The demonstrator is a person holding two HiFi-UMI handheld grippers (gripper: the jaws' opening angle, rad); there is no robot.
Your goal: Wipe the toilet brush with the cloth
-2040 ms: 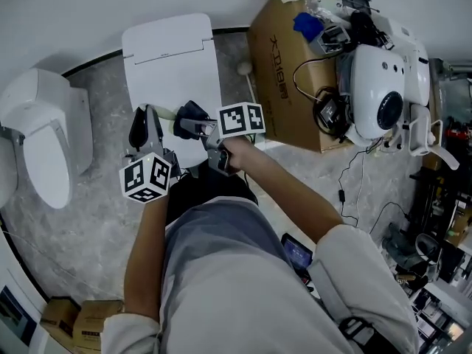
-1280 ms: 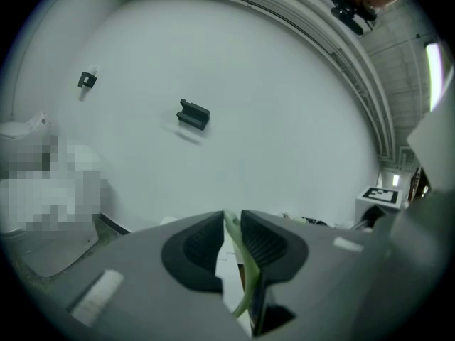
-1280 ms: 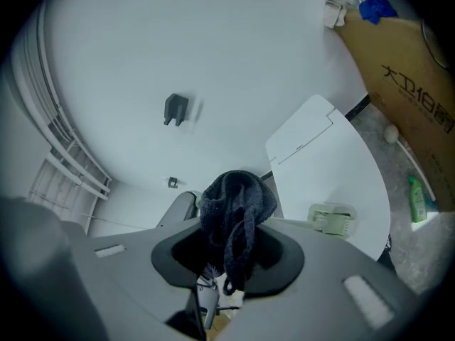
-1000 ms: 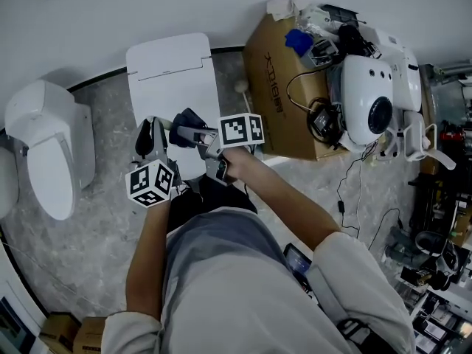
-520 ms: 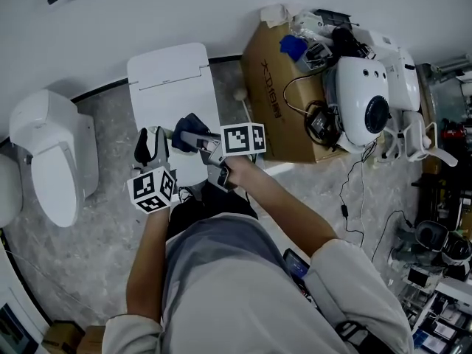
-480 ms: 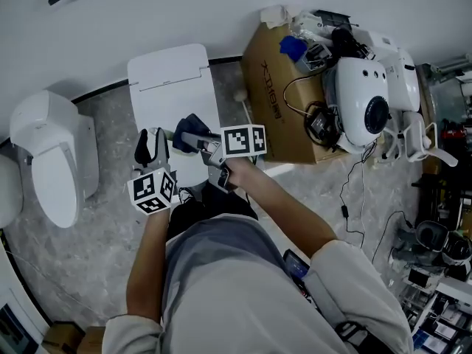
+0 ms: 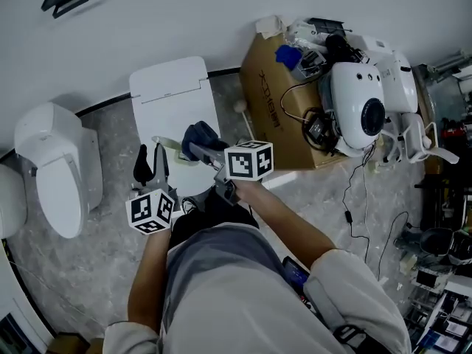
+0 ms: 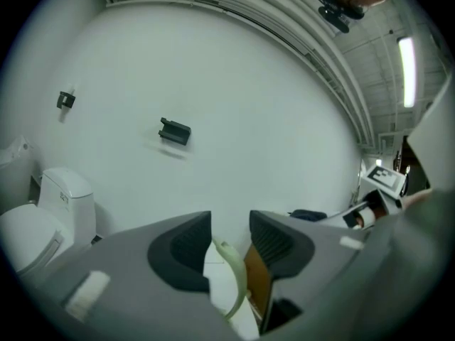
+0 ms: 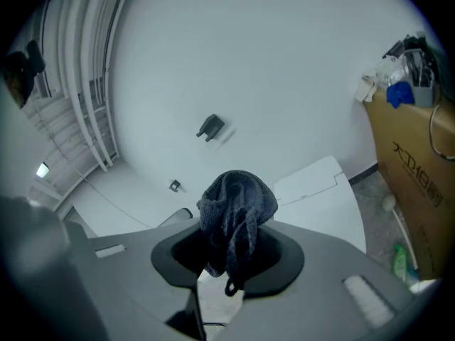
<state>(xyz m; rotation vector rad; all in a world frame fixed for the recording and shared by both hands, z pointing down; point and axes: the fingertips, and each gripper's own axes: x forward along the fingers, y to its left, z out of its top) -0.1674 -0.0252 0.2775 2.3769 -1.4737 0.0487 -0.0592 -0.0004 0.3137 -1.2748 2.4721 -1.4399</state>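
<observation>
Toilet brush [image 8: 239, 284] of pale green plastic sat pinched in the left tool [image 8: 231, 226], near the bunched dark blue cloth [image 9: 238, 201] clamped in the right tool [image 9: 227, 253]. Hard wiping could twist its thin handle loose.

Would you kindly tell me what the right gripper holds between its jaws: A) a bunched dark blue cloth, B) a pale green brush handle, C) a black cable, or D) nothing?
A: the right gripper has its jaws closed on the bunched dark blue cloth; the pale green brush handle sits in the left gripper.
</observation>
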